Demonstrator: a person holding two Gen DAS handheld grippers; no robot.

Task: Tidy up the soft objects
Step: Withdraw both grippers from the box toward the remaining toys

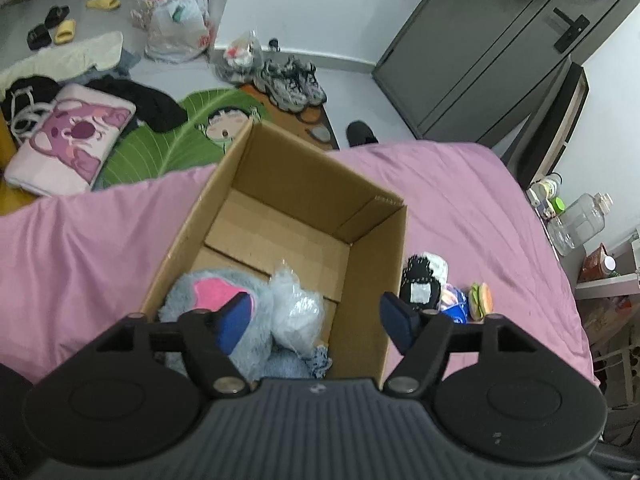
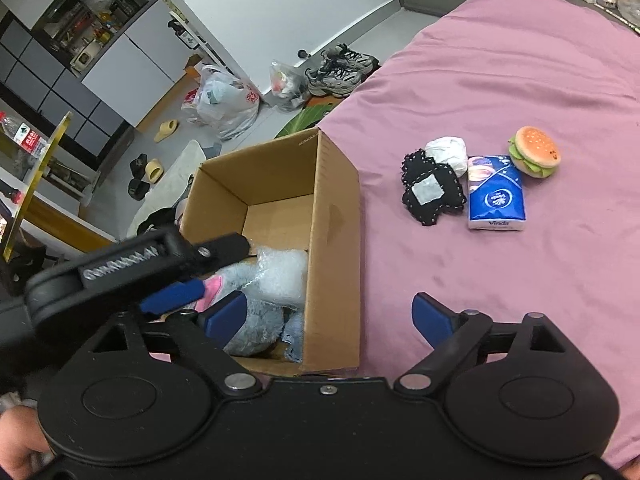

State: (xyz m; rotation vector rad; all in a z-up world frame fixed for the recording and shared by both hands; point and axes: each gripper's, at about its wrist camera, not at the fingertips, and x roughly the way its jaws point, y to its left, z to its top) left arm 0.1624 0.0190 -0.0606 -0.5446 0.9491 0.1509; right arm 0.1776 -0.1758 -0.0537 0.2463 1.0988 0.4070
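Note:
An open cardboard box (image 1: 372, 280) (image 2: 336, 216) stands on the pink bed. In it lie a grey plush with a pink patch (image 1: 200, 300) (image 2: 248, 332), a bubble-wrap bundle (image 1: 296, 312) (image 2: 280, 272) and a blue cloth (image 1: 316, 360). My left gripper (image 1: 316, 316) is open and empty above the box's near end; it shows in the right wrist view (image 2: 188, 276). My right gripper (image 2: 332, 320) is open and empty over the box's near right corner. Right of the box lie a black cloth pad (image 2: 434, 192) (image 1: 418, 288), a white bundle (image 2: 448, 152), a blue tissue pack (image 2: 496, 196) and a burger toy (image 2: 534, 152) (image 1: 482, 300).
The pink bedsheet (image 2: 500, 300) stretches right of the box. On the floor beyond the bed's edge are a green leaf mat (image 1: 168, 144), a pink pillow (image 1: 72, 140), sneakers (image 1: 292, 84), plastic bags (image 1: 180, 28) and slippers. A grey cabinet (image 1: 480, 60) stands behind; a cluttered bedside table (image 1: 580, 220) is right.

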